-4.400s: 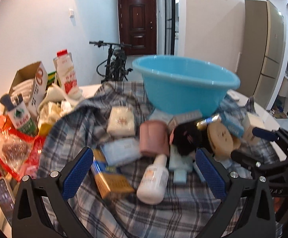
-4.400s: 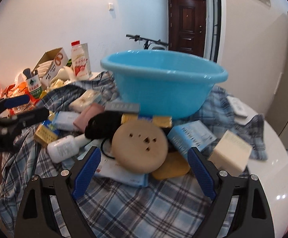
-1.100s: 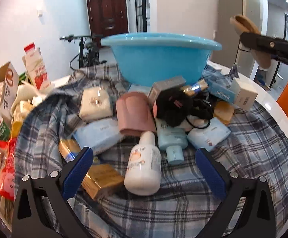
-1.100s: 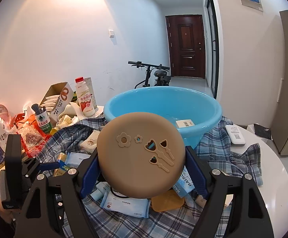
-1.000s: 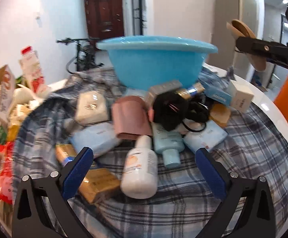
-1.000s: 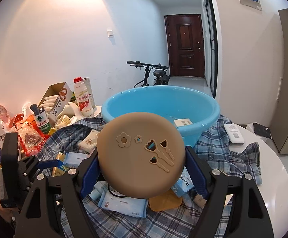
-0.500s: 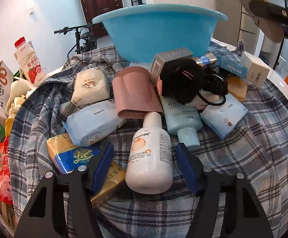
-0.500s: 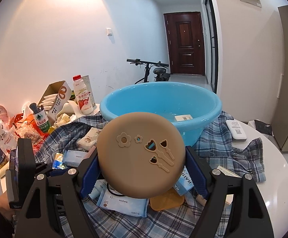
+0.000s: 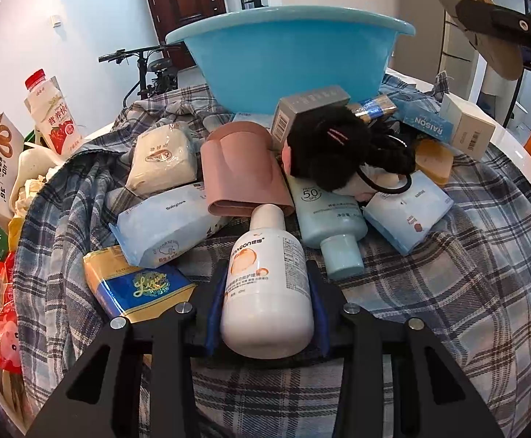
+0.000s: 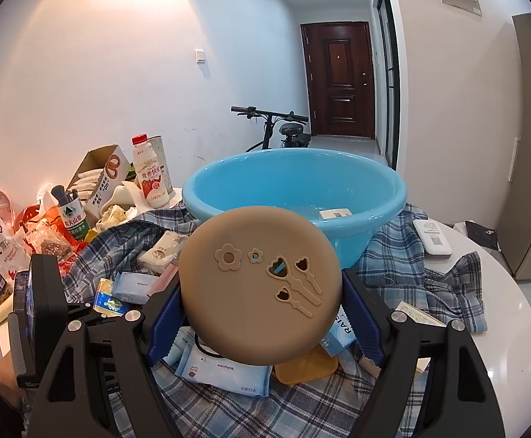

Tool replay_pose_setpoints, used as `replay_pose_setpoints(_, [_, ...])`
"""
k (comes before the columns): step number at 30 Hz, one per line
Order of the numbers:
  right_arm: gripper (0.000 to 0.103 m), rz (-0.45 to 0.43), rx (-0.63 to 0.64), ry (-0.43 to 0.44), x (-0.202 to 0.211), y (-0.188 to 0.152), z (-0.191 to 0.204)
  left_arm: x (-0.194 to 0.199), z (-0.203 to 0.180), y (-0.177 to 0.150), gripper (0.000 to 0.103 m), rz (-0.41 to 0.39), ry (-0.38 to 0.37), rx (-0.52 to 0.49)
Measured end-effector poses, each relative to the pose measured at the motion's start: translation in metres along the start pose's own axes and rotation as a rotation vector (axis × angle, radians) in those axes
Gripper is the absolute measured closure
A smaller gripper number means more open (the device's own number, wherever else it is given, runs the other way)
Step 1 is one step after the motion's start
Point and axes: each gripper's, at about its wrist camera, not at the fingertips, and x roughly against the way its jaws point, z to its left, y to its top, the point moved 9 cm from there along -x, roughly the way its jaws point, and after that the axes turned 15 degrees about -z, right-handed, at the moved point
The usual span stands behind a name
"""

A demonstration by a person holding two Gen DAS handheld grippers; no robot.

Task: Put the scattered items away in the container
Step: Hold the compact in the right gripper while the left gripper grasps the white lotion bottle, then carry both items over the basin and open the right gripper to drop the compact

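A blue plastic basin stands at the back of the plaid cloth; it also shows in the right wrist view with a small white box inside. My left gripper is shut on a white lotion bottle that lies on the cloth. My right gripper is shut on a round tan disc with flower cut-outs, held up in front of the basin; the disc also shows at the left wrist view's top right.
On the cloth lie a pink case, wipes pack, gold-and-blue packet, blue sunscreen tube, black hair item and boxes. Milk bottle and snacks crowd the left. A remote lies right of the basin.
My left gripper has moved forward and closed on the white lotion bottle. My right gripper keeps holding the tan disc up, nearly still.
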Motion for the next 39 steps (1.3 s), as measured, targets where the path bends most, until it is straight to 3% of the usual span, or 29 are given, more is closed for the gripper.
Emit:
replay_pose_setpoints(5, [0.021, -0.01, 0.012, -0.009, 0.005, 0.005, 0.0, 0.018, -0.003, 0.02, 0.065, -0.059, -0.007, 0.042])
replay_pose_setpoints(9, [0.021, -0.015, 0.014, -0.014, 0.009, 0.008, 0.0, 0.036, -0.002, 0.045, 0.065, -0.12, 0.025, 0.06])
replay_pose_setpoints(15, [0.021, -0.034, 0.018, -0.016, 0.017, 0.016, 0.001, 0.057, 0.017, 0.091, 0.065, -0.23, 0.098, 0.177])
replay_pose_setpoints(21, [0.021, -0.05, 0.047, -0.027, 0.019, 0.03, 0.002, 0.072, 0.021, 0.125, 0.065, -0.297, 0.101, 0.216])
replay_pose_setpoints(28, [0.021, -0.061, 0.059, -0.041, 0.004, 0.046, -0.005, 0.072, 0.017, 0.148, 0.065, -0.329, 0.095, 0.19])
replay_pose_setpoints(39, [0.021, -0.003, 0.051, -0.065, -0.065, 0.054, -0.031, 0.036, 0.012, 0.182, 0.064, -0.325, 0.093, 0.179])
